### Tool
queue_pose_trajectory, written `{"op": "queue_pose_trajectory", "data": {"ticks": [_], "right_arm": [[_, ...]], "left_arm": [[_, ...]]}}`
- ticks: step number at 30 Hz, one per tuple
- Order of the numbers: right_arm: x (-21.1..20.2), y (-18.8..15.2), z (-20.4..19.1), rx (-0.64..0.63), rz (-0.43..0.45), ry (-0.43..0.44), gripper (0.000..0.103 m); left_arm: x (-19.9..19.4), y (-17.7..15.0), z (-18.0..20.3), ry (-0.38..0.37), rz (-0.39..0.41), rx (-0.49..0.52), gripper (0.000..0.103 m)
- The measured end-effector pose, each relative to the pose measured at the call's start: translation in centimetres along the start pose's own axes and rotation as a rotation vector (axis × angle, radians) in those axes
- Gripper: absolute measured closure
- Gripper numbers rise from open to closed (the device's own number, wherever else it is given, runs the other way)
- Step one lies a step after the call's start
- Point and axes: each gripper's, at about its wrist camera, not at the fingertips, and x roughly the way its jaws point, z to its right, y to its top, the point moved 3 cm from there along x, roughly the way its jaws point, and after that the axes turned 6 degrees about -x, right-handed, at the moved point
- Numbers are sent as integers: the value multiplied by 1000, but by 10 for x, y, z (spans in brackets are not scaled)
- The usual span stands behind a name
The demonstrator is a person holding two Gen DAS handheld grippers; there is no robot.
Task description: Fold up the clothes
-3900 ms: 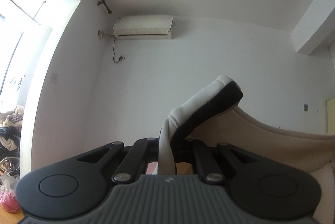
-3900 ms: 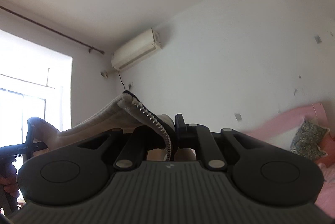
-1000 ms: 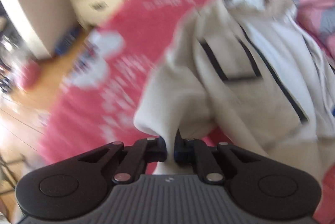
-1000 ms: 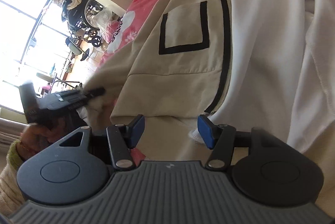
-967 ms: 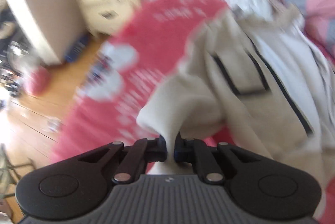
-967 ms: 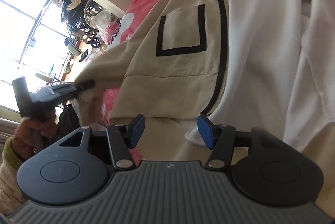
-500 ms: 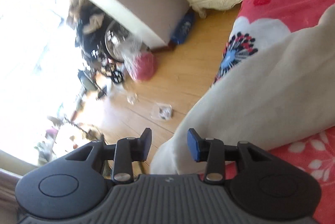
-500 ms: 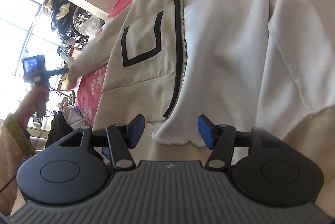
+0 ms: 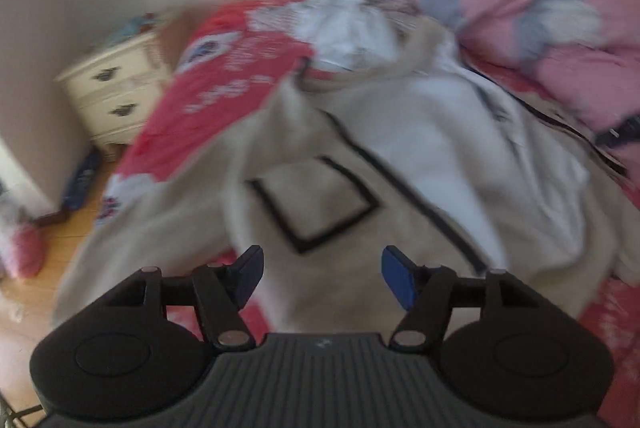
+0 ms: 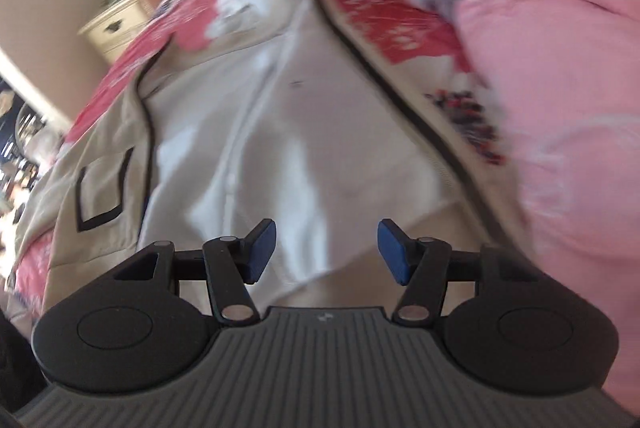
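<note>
The jacket lies spread open on the bed, in front of and below both grippers; its long side runs away from them, from the hem close by to the collar far off, with the zip line running the same way.

The left gripper has just been opening and is now spread wide with nothing in it; it hangs over the front panel with the black-edged pocket, which sits just ahead of its tips.

The right gripper is spread too and holds nothing; it hangs over the white lining, near the hem.

I think the next fold starts with the pocket side; the left gripper is nearer to it, and the pink quilt crowds the right gripper's right side.
</note>
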Motion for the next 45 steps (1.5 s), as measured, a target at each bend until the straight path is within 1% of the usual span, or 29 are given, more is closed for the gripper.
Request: {"op": "queue_pose_trajectory", "data": {"ticks": [1,3,5,6,8,9,10,11,12,14,16,18,20,23,26,28,30,32,33,34,35,36,38,39,40,42,43,44,45], "right_arm": [[-4,-4,12,34,1,-8,47],[-12,-15,24,107,-3,-1,46],[-14,-27,29,161,-24,43,46],[-14,-33,23,172,-40,73,46],[-13,-39,1,157,-65,151,46],[-11,-39,-16,133,-88,199,46],[-7,-37,-34,99,-105,249,46],[-4,-35,-52,65,-123,299,46],[1,-34,-73,19,-143,347,46],[15,-30,-115,-82,-186,408,46],[34,-27,-154,-180,-214,453,47],[57,-25,-184,-250,-233,466,47],[83,-21,-206,-293,-240,467,49],[128,-22,-221,-286,-294,427,50],[161,-31,-215,-234,-345,389,53],[173,-36,-209,-161,-389,438,53],[174,-35,-207,-111,-404,480,55],[173,-36,-209,-87,-439,537,72],[173,-38,-211,-92,-455,543,74],[172,-41,-214,-114,-464,538,79],[171,-45,-215,-141,-469,520,84],[172,-48,-216,-155,-469,501,85],[172,-49,-215,-137,-462,491,92],[169,-46,-216,-118,-453,495,94],[163,-42,-217,-94,-436,522,95],[142,-29,-220,-46,-389,614,96],[125,-22,-221,-33,-365,660,96],[109,-15,-221,-21,-342,705,96],[93,-12,-219,-25,-324,731,96]], "left_arm": [[10,-8,22,-28,-22,60,36],[33,-27,53,-14,-49,168,38],[52,-42,70,27,-45,276,41],[61,-49,77,52,-36,339,42],[74,-63,78,131,-36,409,47],[78,-69,76,147,-46,429,49],[82,-74,74,159,-55,436,53],[85,-77,68,173,-63,425,57],[87,-78,61,181,-70,414,58],[90,-80,53,199,-78,392,58],[94,-81,48,217,-78,391,58],[97,-84,47,239,-69,408,58],[102,-87,47,255,-65,419,58],[108,-89,44,252,-63,384,59],[110,-88,37,232,-59,336,59],[110,-88,32,216,-62,300,59],[110,-88,26,198,-66,264,59],[109,-87,20,180,-68,229,59],[108,-87,18,174,-69,212,58],[107,-87,15,169,-72,191,58],[106,-86,12,165,-75,174,59],[103,-86,9,161,-81,156,59],[92,-83,1,146,-96,106,60],[85,-81,-3,135,-103,74,60],[71,-80,-9,108,-101,20,59],[45,-76,-24,36,-89,-84,52],[30,-74,-33,-18,-83,-148,47],[19,-73,-42,-66,-77,-194,44],[6,-73,-50,-113,-68,-240,44]]}}
